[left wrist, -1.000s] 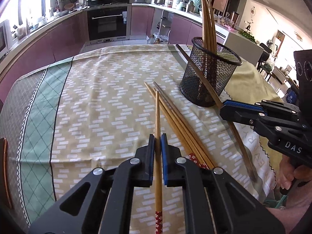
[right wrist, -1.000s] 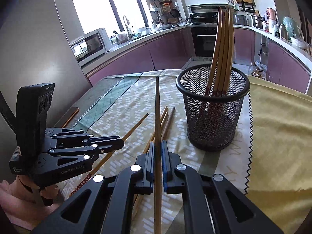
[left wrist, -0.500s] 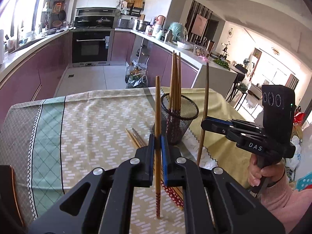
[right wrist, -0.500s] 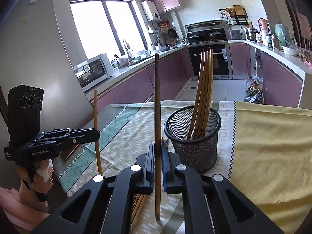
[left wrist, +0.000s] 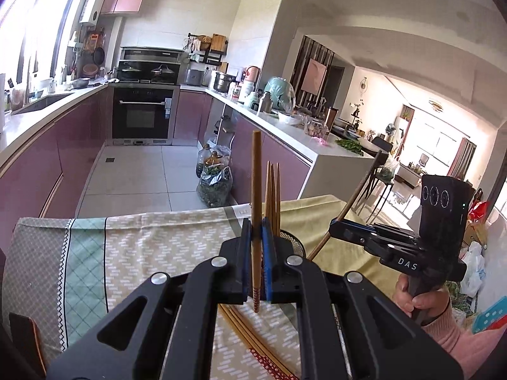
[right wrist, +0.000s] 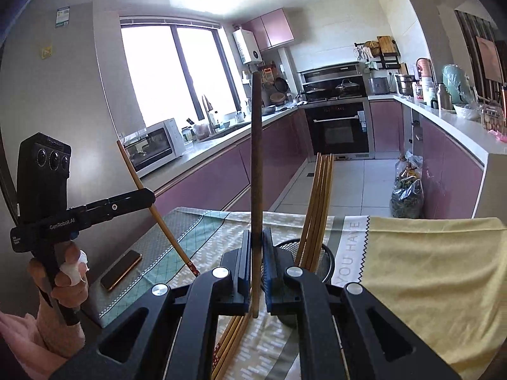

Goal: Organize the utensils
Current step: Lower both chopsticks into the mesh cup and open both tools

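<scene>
Purple kitchen cabinets and an oven (left wrist: 141, 115) lie beyond a cloth-covered table (left wrist: 133, 247). Left gripper (left wrist: 253, 253) is clamped on a light chopstick (left wrist: 256, 190), held upright above the table. Right gripper (right wrist: 253, 259) is clamped on a darker chopstick (right wrist: 256, 158), also upright. Between them, toward the far edge, a mesh cup (right wrist: 328, 256) holds several chopsticks (right wrist: 320, 196). More sticks (left wrist: 250, 338) lie on the cloth near the grippers. A phone (right wrist: 121, 269) rests at the left.

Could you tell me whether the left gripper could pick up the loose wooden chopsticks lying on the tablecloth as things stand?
Probably not yet: the left gripper is already shut on a red-tipped wooden chopstick and raised above the loose chopsticks.
</scene>
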`<action>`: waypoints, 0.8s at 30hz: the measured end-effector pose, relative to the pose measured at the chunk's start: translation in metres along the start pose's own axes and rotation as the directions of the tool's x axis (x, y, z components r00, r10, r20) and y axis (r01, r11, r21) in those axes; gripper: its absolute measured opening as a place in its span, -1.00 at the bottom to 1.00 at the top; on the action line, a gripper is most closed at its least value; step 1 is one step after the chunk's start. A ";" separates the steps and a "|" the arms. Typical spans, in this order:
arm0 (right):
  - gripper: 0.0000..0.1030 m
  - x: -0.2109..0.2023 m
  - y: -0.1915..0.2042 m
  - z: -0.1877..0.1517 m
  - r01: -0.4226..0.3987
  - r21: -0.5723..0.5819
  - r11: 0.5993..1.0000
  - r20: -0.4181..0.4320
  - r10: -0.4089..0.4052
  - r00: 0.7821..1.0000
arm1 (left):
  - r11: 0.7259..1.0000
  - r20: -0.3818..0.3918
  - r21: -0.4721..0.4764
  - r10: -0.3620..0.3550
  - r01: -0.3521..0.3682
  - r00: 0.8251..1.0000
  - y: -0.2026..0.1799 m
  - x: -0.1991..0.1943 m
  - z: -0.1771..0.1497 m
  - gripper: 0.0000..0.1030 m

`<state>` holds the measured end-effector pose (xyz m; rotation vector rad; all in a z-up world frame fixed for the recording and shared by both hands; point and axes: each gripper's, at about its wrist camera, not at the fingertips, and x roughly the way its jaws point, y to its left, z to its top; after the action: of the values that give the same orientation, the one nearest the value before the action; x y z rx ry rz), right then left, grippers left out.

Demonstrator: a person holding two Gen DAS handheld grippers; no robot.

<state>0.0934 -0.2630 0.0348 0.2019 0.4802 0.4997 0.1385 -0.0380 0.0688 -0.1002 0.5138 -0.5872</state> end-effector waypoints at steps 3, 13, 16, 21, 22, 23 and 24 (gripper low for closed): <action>-0.89 -0.006 0.001 0.011 0.005 -0.011 1.000 0.022 -0.004 1.000 | 1.000 0.015 0.018 -0.009 0.008 1.000 -0.008 0.002 0.012 -0.86; -0.89 -0.011 -0.004 0.034 0.046 -0.030 0.999 0.074 -0.043 0.996 | 0.998 0.078 0.058 -0.023 0.018 0.997 -0.033 0.011 0.046 -0.86; -0.89 -0.007 -0.010 0.038 0.046 -0.017 0.999 0.079 -0.044 0.996 | 0.998 0.089 0.063 -0.022 0.016 0.996 -0.038 0.016 0.051 -0.86; -0.89 -0.001 -0.015 0.041 0.047 -0.002 0.999 0.088 -0.047 0.995 | 0.997 0.053 0.076 -0.008 0.004 0.999 -0.046 0.034 0.046 -0.86; -0.89 0.001 -0.016 0.041 0.049 0.001 0.999 0.089 -0.049 0.995 | 0.997 0.040 0.079 -0.004 0.000 0.999 -0.046 0.038 0.043 -0.86; -0.89 0.003 -0.017 0.040 0.049 0.002 0.999 0.085 -0.049 0.995 | 0.997 0.025 0.082 0.000 -0.002 1.000 -0.046 0.043 0.041 -0.86; -0.89 0.006 -0.018 0.039 0.050 0.004 0.999 0.076 -0.050 0.996 | 0.996 0.009 0.084 0.002 -0.003 1.000 -0.046 0.048 0.040 -0.86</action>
<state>0.1245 -0.2785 0.0613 0.2097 0.4106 0.4414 0.1691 -0.1052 0.0929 -0.0219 0.4798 -0.6051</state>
